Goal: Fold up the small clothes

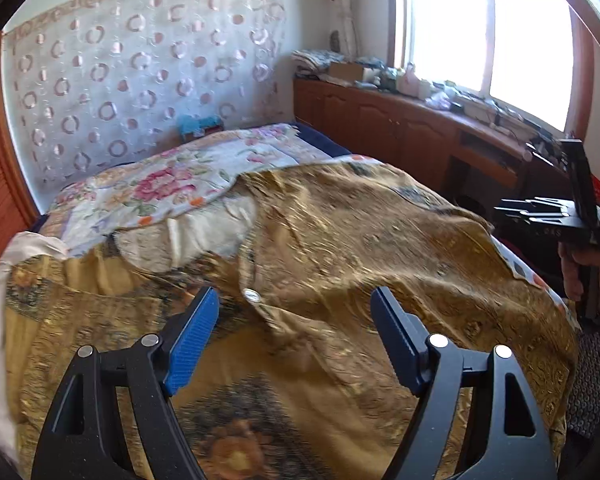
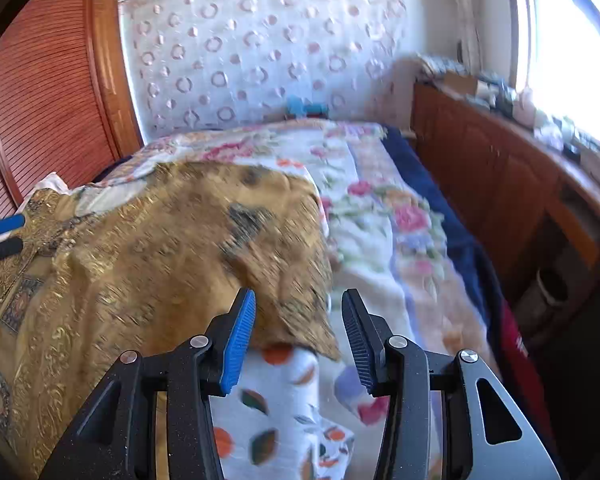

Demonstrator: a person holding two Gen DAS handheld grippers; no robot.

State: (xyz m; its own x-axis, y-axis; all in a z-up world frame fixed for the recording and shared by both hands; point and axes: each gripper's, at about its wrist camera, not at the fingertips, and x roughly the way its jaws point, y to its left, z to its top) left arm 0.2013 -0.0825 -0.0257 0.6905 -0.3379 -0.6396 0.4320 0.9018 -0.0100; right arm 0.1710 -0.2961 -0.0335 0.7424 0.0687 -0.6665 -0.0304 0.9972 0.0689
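Observation:
A gold patterned shirt (image 1: 340, 240) with a white button lies spread on the bed; it also shows in the right wrist view (image 2: 160, 248). My left gripper (image 1: 294, 312) is open and empty, hovering just above the shirt's button placket. My right gripper (image 2: 298, 312) is open and empty, above the shirt's lower right corner, which lies between its fingers. The right gripper shows at the right edge of the left wrist view (image 1: 548, 212). The left gripper's fingers (image 2: 4, 226) show at the left edge of the right wrist view.
The bed carries a floral quilt (image 2: 380, 208) and a fruit-print cloth (image 2: 284, 400). A wooden cabinet (image 1: 400, 128) with clutter runs under the window on the right. A slatted wooden wardrobe (image 2: 40, 100) stands at left. A lace curtain (image 1: 140, 80) hangs behind the bed.

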